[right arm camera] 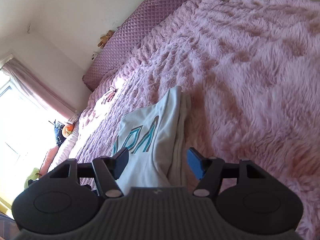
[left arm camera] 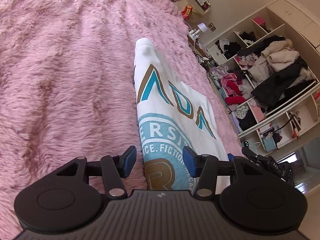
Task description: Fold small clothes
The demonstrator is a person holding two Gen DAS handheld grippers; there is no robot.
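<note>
The near end of the white printed shirt [left arm camera: 170, 108] runs under the black body of the left gripper [left arm camera: 159, 161] at the bottom of the left wrist frame, so its lower hem is hidden and the round emblem's lettering is cut off — only fragments read. In the right wrist frame the shirt's near edge likewise vanishes beneath the right gripper [right arm camera: 158, 164]. The open shelves [left arm camera: 266, 76] at the right of the left wrist frame hold heaped clothes too jumbled to tell apart. The window [right arm camera: 12, 120] at the left of the right wrist frame is blown out white — nothing outside shows. The furry pink blanket [right arm camera: 260, 70] smears toward the right edge.
</note>
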